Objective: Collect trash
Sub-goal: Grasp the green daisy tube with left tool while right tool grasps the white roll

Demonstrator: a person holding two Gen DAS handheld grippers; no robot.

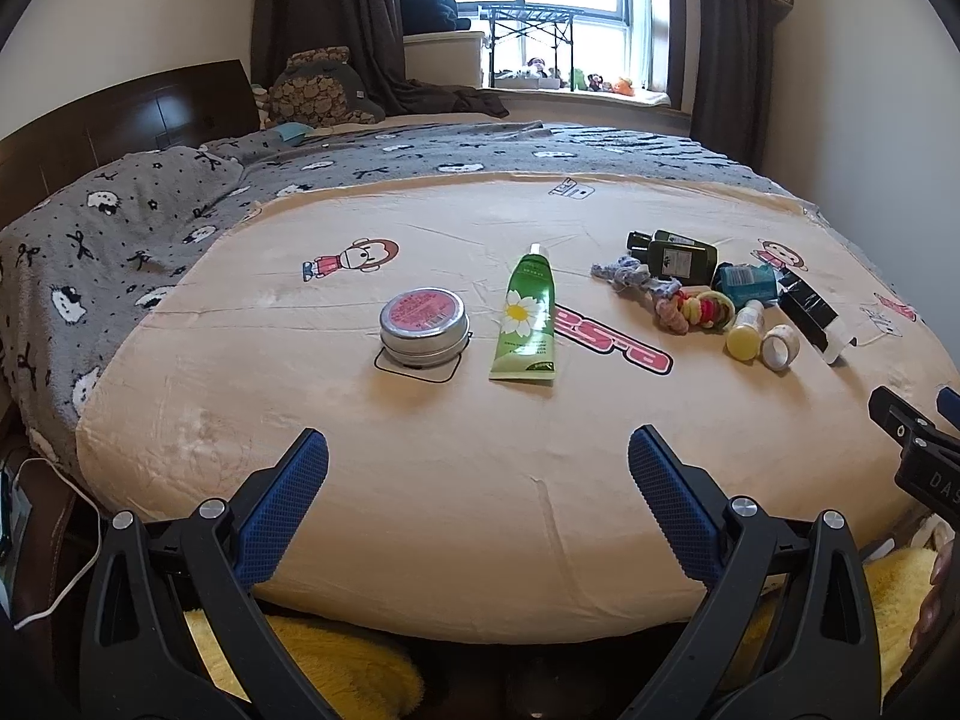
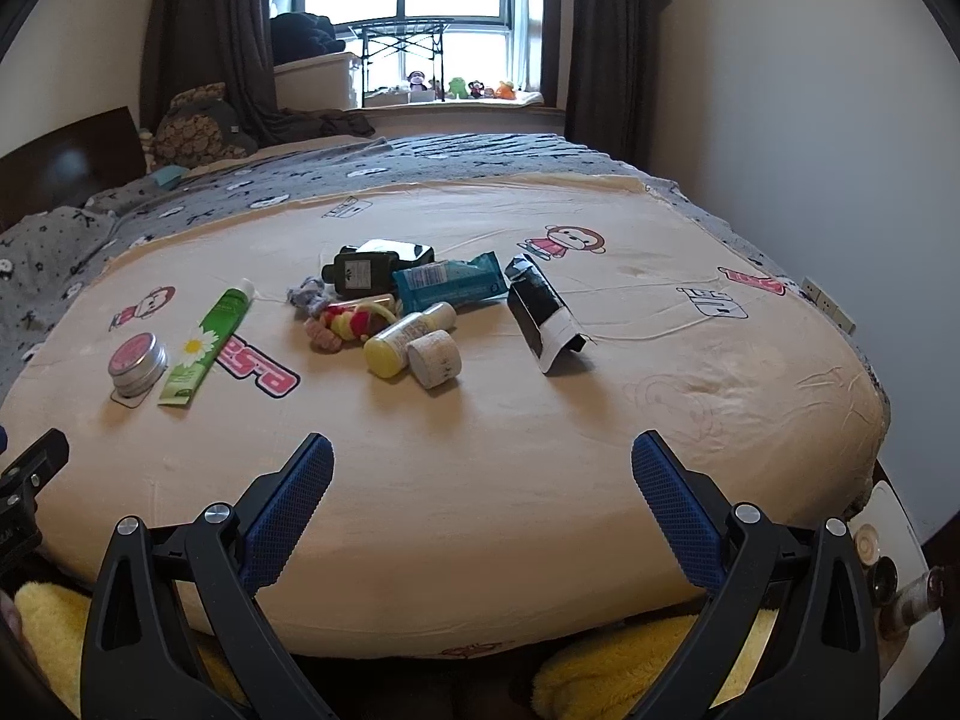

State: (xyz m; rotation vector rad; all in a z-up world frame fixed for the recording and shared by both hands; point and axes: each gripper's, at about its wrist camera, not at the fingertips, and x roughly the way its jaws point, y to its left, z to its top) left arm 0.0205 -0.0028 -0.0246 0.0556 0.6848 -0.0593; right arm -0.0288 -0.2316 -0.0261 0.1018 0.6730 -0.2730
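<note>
Small items lie on a beige blanket (image 1: 480,510) over the bed. A round tin with a pink lid (image 1: 423,324) (image 2: 137,362) and a green daisy tube (image 1: 528,315) (image 2: 207,342) lie at the left. A pile at the right holds a dark bottle (image 2: 360,271), a blue wrapper (image 2: 453,282), a black-and-white torn packet (image 2: 543,315), a yellow-capped bottle (image 2: 402,339), a tape roll (image 2: 435,358) and hair ties (image 2: 348,321). My left gripper (image 1: 478,459) is open and empty above the near blanket edge. My right gripper (image 2: 483,462) is open and empty, also short of the items.
A grey patterned duvet (image 1: 120,240) covers the far and left bed. The wooden headboard (image 1: 120,114) stands at left. A window sill with toys (image 2: 456,90) is at the back. Yellow fluffy fabric (image 1: 312,654) lies below the bed edge. A white wall (image 2: 810,150) is at right.
</note>
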